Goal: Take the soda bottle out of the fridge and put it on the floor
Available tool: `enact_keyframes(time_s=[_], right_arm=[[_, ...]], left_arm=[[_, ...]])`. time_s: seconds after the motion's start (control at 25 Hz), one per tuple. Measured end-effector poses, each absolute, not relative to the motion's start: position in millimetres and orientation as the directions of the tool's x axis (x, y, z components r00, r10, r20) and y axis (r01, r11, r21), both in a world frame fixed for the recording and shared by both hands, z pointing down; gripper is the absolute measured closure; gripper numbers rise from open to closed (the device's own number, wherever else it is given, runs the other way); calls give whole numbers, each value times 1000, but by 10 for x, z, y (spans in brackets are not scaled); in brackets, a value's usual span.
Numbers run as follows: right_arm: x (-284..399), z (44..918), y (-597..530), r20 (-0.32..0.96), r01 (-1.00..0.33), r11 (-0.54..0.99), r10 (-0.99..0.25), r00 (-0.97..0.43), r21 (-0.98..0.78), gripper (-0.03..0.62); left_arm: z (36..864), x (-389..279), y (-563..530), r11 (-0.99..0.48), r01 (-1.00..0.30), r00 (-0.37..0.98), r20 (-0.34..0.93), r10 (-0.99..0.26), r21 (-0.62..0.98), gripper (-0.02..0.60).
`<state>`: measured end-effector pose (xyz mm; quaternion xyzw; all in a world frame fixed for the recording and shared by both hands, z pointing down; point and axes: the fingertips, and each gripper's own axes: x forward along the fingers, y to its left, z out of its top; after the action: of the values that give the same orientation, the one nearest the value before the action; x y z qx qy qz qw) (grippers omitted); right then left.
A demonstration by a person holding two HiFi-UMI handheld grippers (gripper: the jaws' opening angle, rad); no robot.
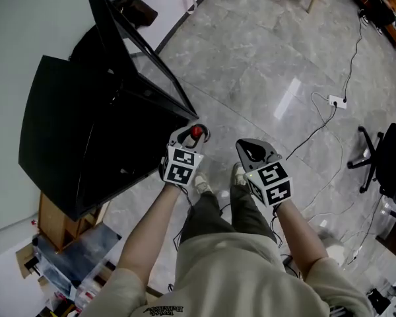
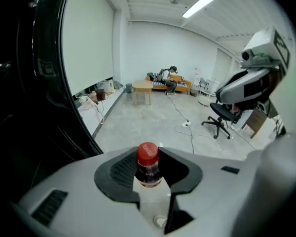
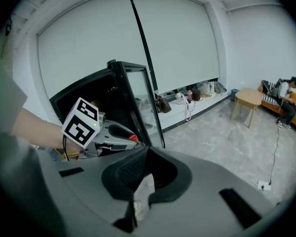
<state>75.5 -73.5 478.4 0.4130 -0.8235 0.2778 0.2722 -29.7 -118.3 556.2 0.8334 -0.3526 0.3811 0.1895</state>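
The soda bottle (image 2: pixel 148 172), dark with a red cap (image 2: pixel 147 153), stands upright between the pads of my left gripper (image 2: pixel 148 168), which is shut on its neck. In the head view the left gripper (image 1: pixel 195 135) holds the bottle's red cap (image 1: pixel 196 132) just off the front corner of the black fridge (image 1: pixel 79 137), beside its open glass door (image 1: pixel 152 71). My right gripper (image 1: pixel 253 152) hangs a little to the right over the floor, its jaws together with nothing in them (image 3: pixel 147 174). The right gripper view also shows the left gripper (image 3: pixel 116 135) beside the fridge (image 3: pixel 98 95).
Grey marble floor (image 1: pixel 264 78) spreads to the right of the fridge. A power strip (image 1: pixel 336 102) with cables lies there, and a black office chair (image 1: pixel 386 160) stands at the right edge. A wooden table (image 2: pixel 142 88) and a seated person (image 2: pixel 170 79) are far back. My feet (image 1: pixel 201 183) are below the grippers.
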Motion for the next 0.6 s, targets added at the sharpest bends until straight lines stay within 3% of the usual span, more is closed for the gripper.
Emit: enact_keyframes(time_s=[0.6], right_arm=[[953,6656,-845,796,-867,430,-416,-439,-253,599]], left_arm=[[7128,-115,-998,-696,-710,413,864,-287,108,459]])
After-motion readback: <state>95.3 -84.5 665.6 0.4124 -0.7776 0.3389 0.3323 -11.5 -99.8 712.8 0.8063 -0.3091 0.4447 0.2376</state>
